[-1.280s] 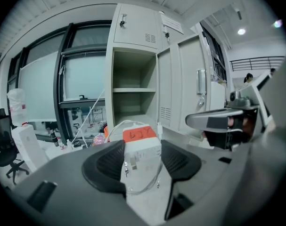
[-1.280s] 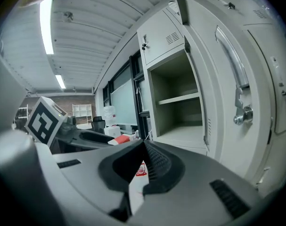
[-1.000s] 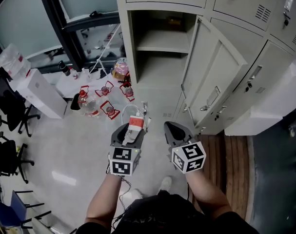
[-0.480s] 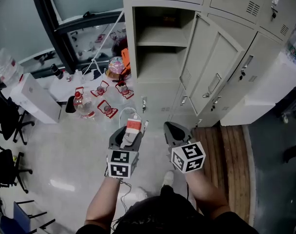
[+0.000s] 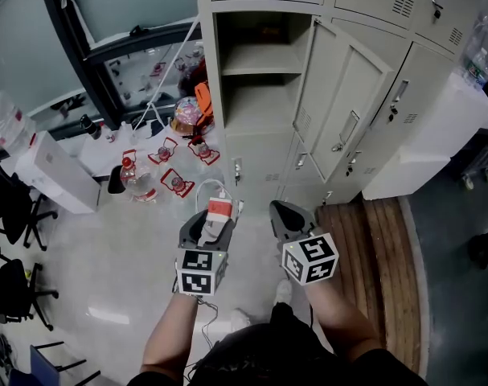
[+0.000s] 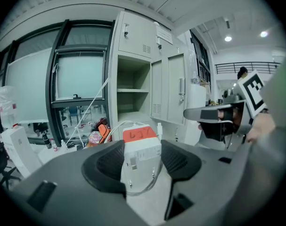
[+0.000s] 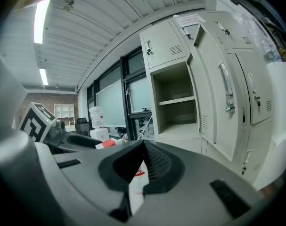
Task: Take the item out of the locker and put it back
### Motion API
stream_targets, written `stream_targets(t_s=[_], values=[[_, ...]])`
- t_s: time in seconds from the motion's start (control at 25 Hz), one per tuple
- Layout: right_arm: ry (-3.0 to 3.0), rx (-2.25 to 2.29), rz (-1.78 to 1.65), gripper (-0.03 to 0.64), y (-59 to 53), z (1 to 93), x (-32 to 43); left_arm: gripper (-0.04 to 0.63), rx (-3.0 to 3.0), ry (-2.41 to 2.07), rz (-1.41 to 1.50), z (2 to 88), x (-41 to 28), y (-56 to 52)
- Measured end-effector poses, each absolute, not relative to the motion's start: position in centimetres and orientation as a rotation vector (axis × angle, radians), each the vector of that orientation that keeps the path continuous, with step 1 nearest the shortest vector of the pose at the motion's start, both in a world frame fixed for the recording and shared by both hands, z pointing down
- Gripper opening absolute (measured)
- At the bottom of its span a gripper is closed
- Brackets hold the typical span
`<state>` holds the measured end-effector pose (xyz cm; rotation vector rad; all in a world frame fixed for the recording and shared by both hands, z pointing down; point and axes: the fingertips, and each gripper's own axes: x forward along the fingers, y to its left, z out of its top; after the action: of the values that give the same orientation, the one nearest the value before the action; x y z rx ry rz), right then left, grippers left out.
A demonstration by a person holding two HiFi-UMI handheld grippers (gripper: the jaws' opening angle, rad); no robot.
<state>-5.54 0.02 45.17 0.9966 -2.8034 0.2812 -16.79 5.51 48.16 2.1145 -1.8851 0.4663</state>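
My left gripper (image 5: 215, 217) is shut on a white charger block (image 5: 219, 210) with an orange label and a white cable looped round it. In the left gripper view the block (image 6: 142, 155) stands upright between the dark pads (image 6: 107, 164) of the left gripper (image 6: 142, 163). My right gripper (image 5: 277, 212) hovers beside it, jaws together and empty; its view shows the right gripper (image 7: 143, 149) pointing at the locker. The beige locker (image 5: 260, 115) stands ahead with its door (image 5: 340, 107) swung open to the right; one shelf (image 5: 260, 69) divides it and both levels look bare.
Water bottles (image 5: 135, 175) and red-labelled packs lie on the floor left of the locker. A white box (image 5: 55, 171) and black office chairs (image 5: 10, 207) stand further left. A wooden floor strip (image 5: 372, 248) and a white cabinet (image 5: 436, 127) are on the right.
The head view has drifted, so the locker sits slightly further left in frame. Both grippers keep the same pose, the left still holding the charger block.
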Motion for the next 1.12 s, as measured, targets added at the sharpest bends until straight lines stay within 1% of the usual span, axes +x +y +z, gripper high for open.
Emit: stream_targets(t_s=[0.44, 1.12], values=[[-2.816, 0.973, 0.272, 0.000, -2.6, 44.7, -4.7, 0.244, 2.124, -1.898, 0.465, 47.4, -15.4, 2.3], [-2.882, 0.763, 0.212, 0.000, -10.9, 44.4, -1.2, 0.244, 2.068, -2.009, 0.445, 46.1, -9.5, -8.3]])
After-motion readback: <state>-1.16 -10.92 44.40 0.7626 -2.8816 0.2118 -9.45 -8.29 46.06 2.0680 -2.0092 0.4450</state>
